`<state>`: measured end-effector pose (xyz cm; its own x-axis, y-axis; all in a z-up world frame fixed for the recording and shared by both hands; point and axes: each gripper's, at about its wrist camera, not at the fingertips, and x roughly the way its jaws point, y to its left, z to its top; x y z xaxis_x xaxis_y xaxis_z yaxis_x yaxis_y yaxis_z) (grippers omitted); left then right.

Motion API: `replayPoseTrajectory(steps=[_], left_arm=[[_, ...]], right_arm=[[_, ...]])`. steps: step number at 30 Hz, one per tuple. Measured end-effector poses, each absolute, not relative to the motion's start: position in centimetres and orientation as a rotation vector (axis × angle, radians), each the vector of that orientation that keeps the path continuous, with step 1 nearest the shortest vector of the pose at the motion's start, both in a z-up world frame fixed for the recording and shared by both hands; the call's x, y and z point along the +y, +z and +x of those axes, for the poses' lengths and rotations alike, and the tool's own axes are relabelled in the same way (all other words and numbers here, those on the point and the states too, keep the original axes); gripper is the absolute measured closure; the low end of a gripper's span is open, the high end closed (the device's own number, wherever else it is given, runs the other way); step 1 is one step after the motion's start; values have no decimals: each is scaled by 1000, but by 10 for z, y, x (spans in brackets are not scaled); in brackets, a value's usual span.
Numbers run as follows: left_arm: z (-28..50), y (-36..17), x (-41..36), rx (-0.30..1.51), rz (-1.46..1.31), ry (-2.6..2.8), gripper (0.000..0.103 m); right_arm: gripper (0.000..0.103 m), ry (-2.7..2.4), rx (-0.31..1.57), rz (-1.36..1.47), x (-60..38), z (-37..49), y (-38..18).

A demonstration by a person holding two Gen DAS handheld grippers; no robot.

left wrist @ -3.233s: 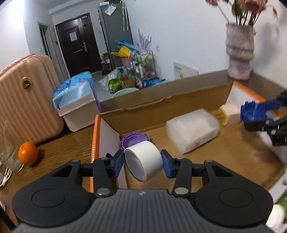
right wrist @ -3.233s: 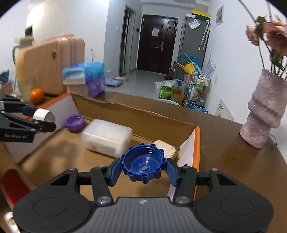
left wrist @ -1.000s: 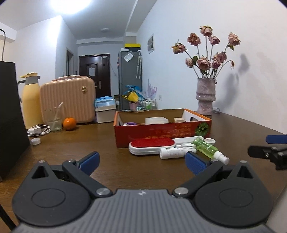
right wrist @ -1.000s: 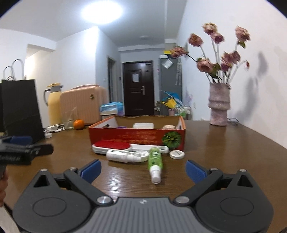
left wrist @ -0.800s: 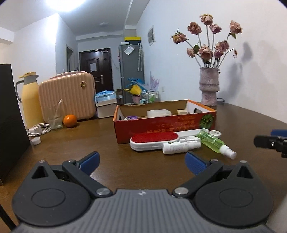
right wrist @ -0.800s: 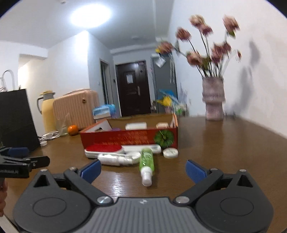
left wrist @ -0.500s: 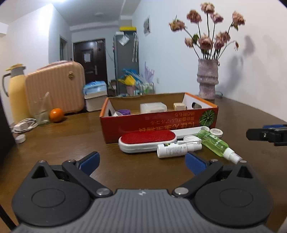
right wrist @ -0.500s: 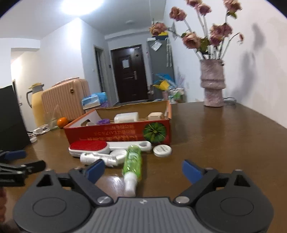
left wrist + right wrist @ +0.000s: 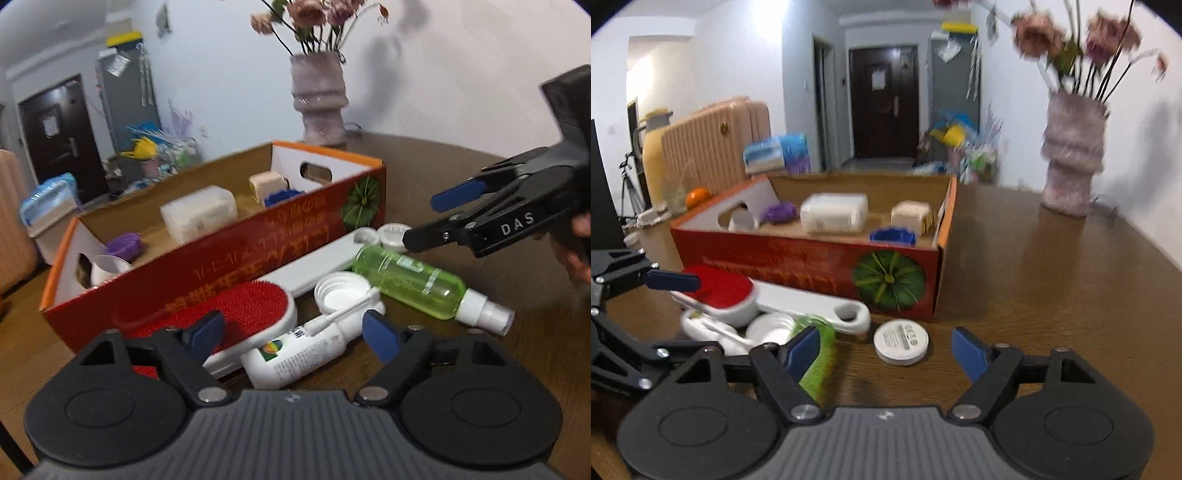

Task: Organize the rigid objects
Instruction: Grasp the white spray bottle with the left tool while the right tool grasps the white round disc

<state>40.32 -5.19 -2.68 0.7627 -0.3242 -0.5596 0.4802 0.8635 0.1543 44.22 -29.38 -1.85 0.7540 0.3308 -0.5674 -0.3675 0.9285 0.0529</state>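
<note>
Left tongs (image 9: 295, 332) and right tongs (image 9: 886, 349), both spread, empty and just narrowing, hang over clutter on the bench (image 9: 1052, 295) before the box (image 9: 812, 258). Risk: the white bottle (image 9: 295, 356) touches the brush (image 9: 236, 314), so pinching may snag both; the green bottle (image 9: 413, 282) could roll.

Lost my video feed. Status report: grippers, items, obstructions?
Left gripper and right gripper open, empty, jaws just closing. White bottle ahead of left; round lid ahead of right. Red box behind; nothing blocking.
</note>
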Motion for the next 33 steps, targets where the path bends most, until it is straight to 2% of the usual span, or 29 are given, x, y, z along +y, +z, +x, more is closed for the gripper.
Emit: replayPoseTrajectory(steps=[3,8,13,18,19,21,22,24,33], left_arm=[[404,-30,-46,522,297,-502,19],[404,-26,-45,521,275,-588,26],[397,-29,-50,511,339,-598,26],[389,-32,-58,558,371,-655,33],[389,-35,-60,568,386,-655,37],[391,-37,-60,593,362,-667,44],[394,-37,-58,615,332,-673,56],[398,-35,-56,649,268,-647,74],[349,-27,-38,671,66,-459,75]], right_arm=[[26,396,659,-55,-296,456,-31],[27,404,675,-91,-284,471,-38],[32,411,645,-52,-283,478,-39],[43,407,645,-28,-288,478,-39],[45,400,644,-24,-289,478,-39],[58,380,642,-23,-291,477,-39],[62,365,641,-23,-292,477,-39],[64,352,640,-22,-293,474,-39],[64,319,620,-6,-296,446,-38]])
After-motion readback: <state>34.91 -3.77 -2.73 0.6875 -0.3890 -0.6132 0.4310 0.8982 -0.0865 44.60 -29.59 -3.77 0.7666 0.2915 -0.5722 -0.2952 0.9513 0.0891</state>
